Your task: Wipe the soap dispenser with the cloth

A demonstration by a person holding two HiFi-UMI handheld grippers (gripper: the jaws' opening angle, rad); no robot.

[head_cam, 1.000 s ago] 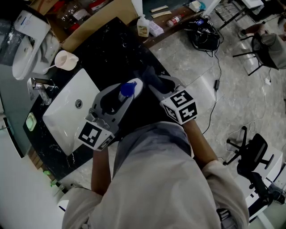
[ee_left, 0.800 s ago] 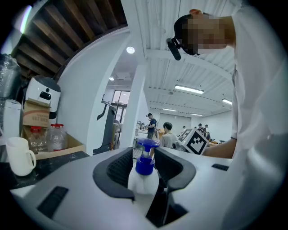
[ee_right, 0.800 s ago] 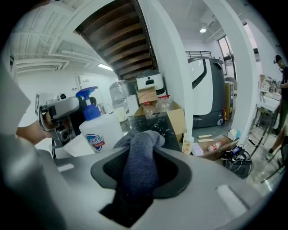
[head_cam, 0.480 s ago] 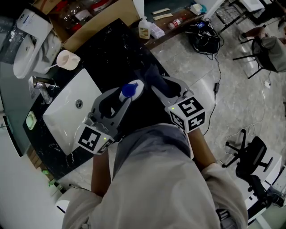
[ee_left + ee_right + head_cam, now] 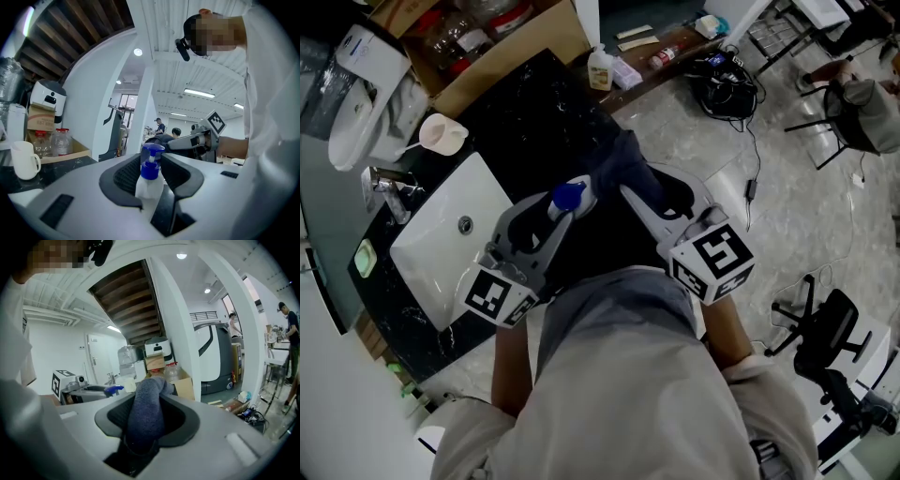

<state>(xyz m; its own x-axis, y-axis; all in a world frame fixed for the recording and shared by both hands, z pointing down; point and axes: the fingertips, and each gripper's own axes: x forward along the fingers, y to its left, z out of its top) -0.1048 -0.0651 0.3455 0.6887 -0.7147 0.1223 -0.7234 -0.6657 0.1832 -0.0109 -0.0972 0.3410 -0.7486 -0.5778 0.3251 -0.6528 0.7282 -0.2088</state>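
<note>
A black counter (image 5: 534, 103) carries a white sink (image 5: 431, 253) at its left end. By the counter's front edge, right of the sink, the left gripper (image 5: 565, 208) clamps the soap dispenser (image 5: 151, 164) upright. Just beside it, the right gripper (image 5: 652, 187) pinches a dark blue cloth (image 5: 145, 413), apart from the dispenser.

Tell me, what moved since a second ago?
The right gripper, its jaws shut on the dark cloth, lifted up toward the head camera. Nothing was grabbed or let go. The left gripper stayed put, jaws clamped on the soap bottle. The sink and mug did not move.
</note>
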